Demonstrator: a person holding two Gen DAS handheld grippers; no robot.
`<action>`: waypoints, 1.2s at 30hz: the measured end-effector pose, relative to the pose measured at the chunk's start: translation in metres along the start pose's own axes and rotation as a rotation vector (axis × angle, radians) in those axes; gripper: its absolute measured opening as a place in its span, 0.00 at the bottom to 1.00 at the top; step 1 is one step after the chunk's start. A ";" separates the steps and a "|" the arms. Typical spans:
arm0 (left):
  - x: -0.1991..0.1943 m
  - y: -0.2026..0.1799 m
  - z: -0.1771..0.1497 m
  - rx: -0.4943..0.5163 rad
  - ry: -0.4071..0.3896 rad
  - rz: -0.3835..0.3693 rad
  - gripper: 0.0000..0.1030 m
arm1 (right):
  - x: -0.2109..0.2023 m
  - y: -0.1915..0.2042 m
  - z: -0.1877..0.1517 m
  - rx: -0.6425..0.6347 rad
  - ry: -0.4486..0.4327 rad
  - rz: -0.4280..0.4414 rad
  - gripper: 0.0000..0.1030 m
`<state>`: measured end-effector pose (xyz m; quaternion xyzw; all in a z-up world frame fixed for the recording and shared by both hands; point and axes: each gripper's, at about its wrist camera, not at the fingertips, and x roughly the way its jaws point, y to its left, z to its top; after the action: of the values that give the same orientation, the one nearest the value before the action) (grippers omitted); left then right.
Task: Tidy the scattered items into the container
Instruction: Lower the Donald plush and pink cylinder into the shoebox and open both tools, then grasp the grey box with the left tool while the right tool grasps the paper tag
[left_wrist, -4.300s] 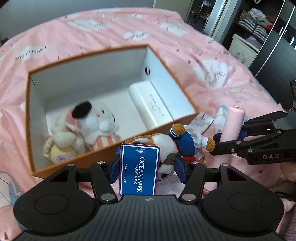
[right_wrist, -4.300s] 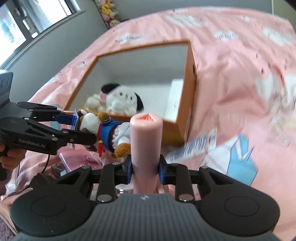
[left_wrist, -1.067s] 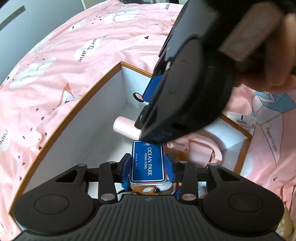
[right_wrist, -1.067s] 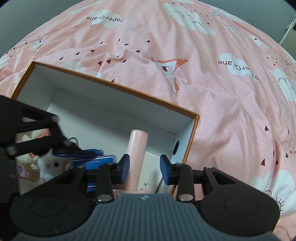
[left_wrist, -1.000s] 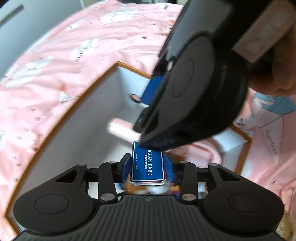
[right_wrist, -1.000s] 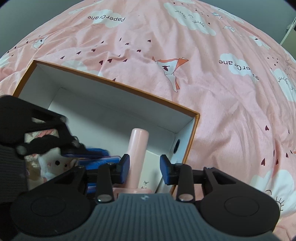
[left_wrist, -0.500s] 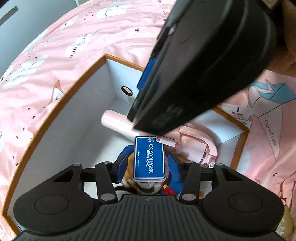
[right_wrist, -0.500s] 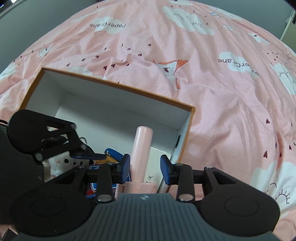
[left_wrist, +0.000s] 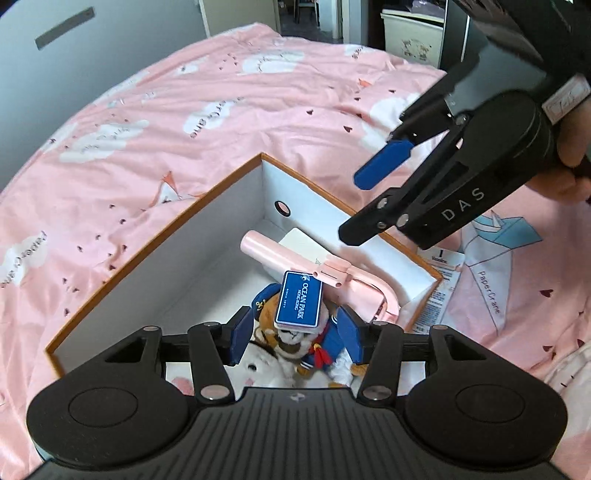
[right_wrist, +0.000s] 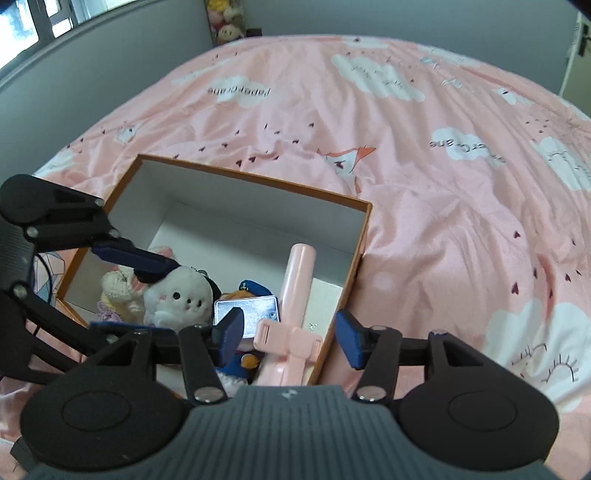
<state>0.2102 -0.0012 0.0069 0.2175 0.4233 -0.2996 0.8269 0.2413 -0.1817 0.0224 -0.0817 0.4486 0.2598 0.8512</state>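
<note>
Your left gripper (left_wrist: 293, 338): jaws apart, gripping nothing, over the sailor plush (left_wrist: 295, 341).
Your right gripper (right_wrist: 288, 336): jaws opening, empty.
Box (right_wrist: 258, 179): on the bed (right_wrist: 443, 166); crowded with plush toys.
Pink stick (right_wrist: 297, 284): lying in the box, long axis pointing toward the far wall.

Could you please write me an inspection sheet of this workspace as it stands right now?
Surface: pink cloud-print bedspread.
Job's things: orange-rimmed box holds pink selfie stick, sailor plush with blue Ocean Park tag, white dog plush.
Clutter: paper label beside box.
Grippers: left gripper open above sailor plush; right gripper jaws opening, stick free between them.
Cables: nothing seen.
Surroundings: grey wall, window, plush toys in corner.
</note>
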 end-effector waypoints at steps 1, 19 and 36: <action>-0.006 -0.004 -0.003 0.001 -0.007 0.016 0.57 | -0.004 0.002 -0.005 -0.001 -0.018 -0.007 0.61; -0.082 -0.039 -0.090 -0.298 -0.042 0.067 0.57 | -0.028 -0.007 -0.107 0.240 -0.036 -0.131 0.65; -0.124 -0.086 -0.149 -0.252 0.007 -0.005 0.58 | 0.022 -0.026 -0.136 0.366 0.049 -0.093 0.48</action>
<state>0.0095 0.0668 0.0194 0.1117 0.4611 -0.2454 0.8454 0.1669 -0.2467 -0.0774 0.0477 0.5049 0.1323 0.8516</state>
